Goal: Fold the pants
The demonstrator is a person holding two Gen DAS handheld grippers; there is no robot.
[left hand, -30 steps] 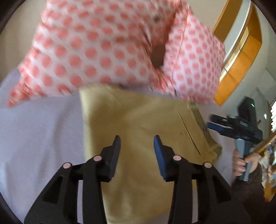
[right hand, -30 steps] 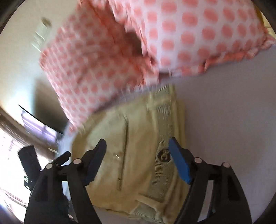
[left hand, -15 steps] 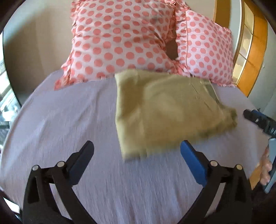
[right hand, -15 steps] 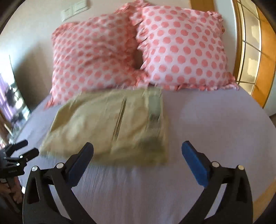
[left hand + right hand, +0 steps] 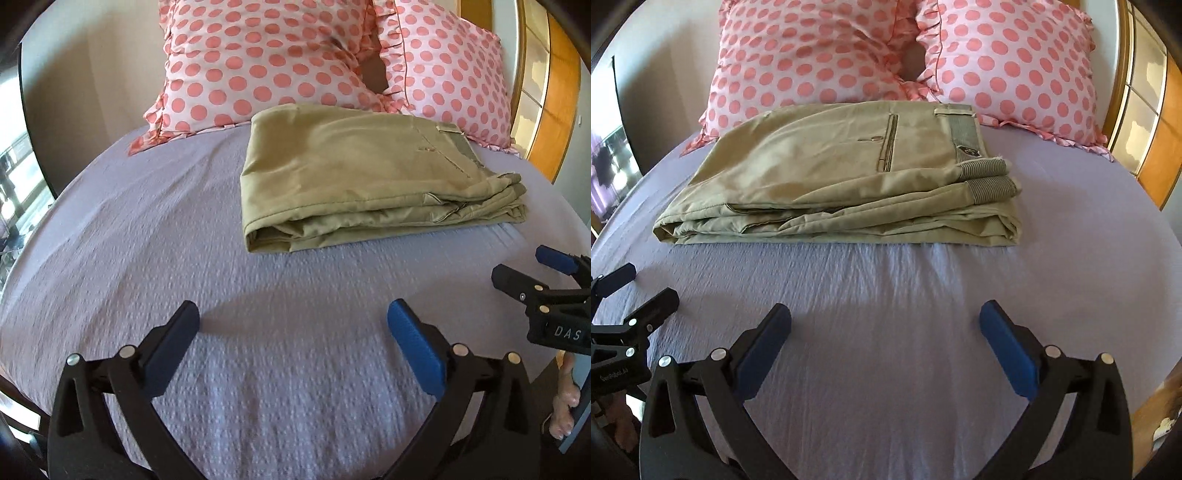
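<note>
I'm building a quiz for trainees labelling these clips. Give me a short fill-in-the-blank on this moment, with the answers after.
1. The khaki pants lie ____ on the lavender bedspread.
2. Behind them lean two pillows patterned with polka ____.
3. The left gripper and right gripper both stand ____, holding nothing.

Missing words: folded; dots; open

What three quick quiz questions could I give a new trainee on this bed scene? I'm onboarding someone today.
1. True or false: the left gripper is shut on the pants.
2. What lies right behind the pants? A) pillows B) towel C) box
3. Fill in: both the left and the right gripper hover over the ____ sheet.

Key: 1 false, both are open and apart from the pants; 2 A, pillows; 3 lilac.
</note>
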